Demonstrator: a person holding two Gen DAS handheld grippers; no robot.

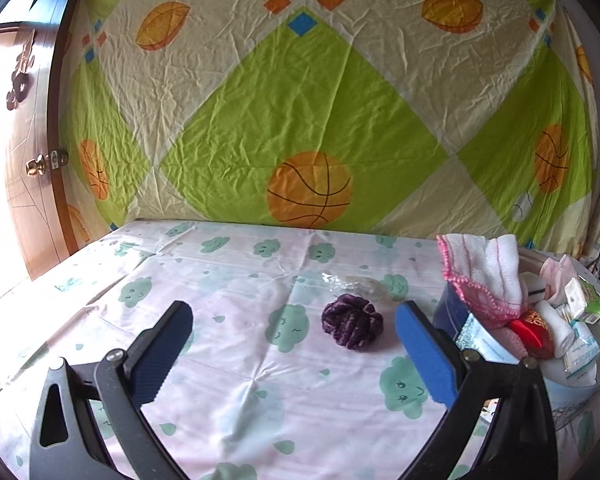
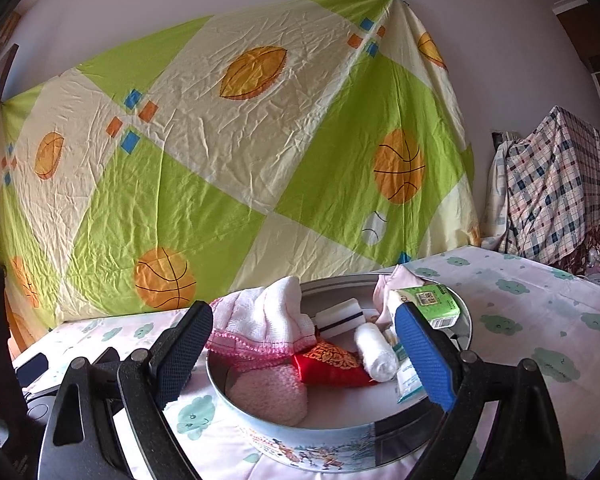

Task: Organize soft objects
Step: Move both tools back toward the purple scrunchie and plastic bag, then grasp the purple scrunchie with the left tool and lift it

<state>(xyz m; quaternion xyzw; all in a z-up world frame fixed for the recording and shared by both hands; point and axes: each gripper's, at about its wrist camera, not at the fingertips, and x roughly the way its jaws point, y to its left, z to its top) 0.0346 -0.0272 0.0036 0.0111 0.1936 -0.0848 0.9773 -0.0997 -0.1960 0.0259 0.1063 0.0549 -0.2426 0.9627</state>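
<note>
Going left to right in the left wrist view: the left gripper (image 1: 292, 344) is spread wide with nothing held, and the purple scrunchie (image 1: 353, 323) is found at about 1 o'clock from the midpoint between its fingers, much closer to the right-hand blue pad than the left one. It sits loose on the cloud-print sheet (image 1: 236, 360), with a crumpled clear plastic wrapper (image 1: 360, 285) just behind it. No real long axis can be made out, it's basically a round bunch, so closing direction probably won't matter much. Further right, at 3 o'clock, the round tin (image 1: 598, 364) is seen, already stuffed with a pink-trimmed white cloth (image 1: 486, 276) and other soft bits. The right gripper (image 2: 304, 344) is also spread and empty, hovering over that tin. So the scrunchie is judged the left one's job: a nudge rightward, then forward.
</note>
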